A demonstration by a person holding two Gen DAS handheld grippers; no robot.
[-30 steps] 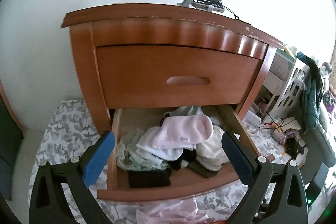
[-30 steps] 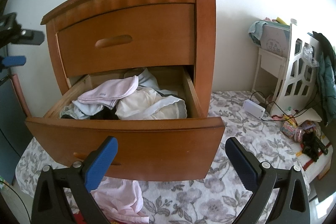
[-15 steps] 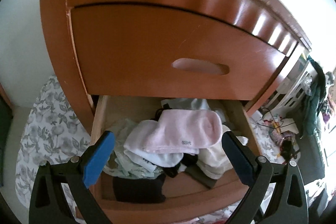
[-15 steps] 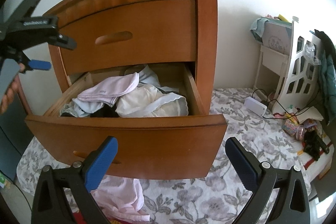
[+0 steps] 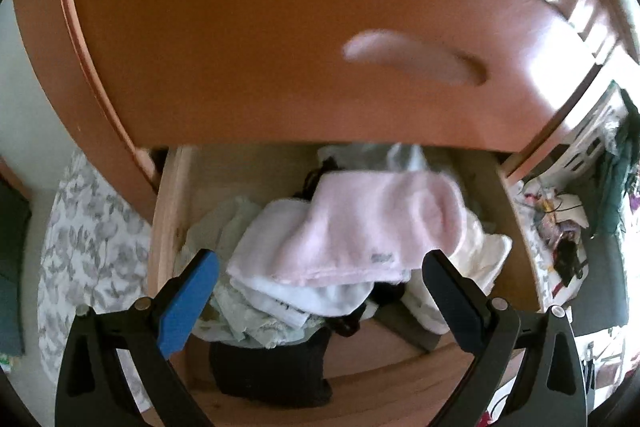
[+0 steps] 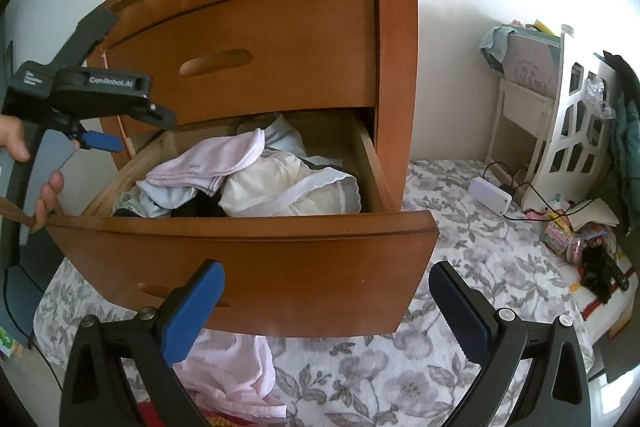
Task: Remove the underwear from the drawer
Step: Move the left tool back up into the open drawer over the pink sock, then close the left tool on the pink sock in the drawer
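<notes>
Left gripper (image 5: 320, 279) agape over pink underwear (image 5: 372, 227) — seemingly untouched; drawer (image 6: 248, 263) open

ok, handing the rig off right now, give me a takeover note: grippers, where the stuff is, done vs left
Left gripper: open, empty, poised just above the pile in the open lower drawer, jaws either side of the pink garment.
Right gripper: open, empty, held back outside the drawer front.
Pile: pink garment on top, white garment under it, black garment at the front, cream garment on the right.
Done: drawer is open; one pink garment on the bedspread lies below the drawer front.
Left: nothing gripped yet. Likely next: lower the left gripper, close on the pink garment, lift it out.
</notes>
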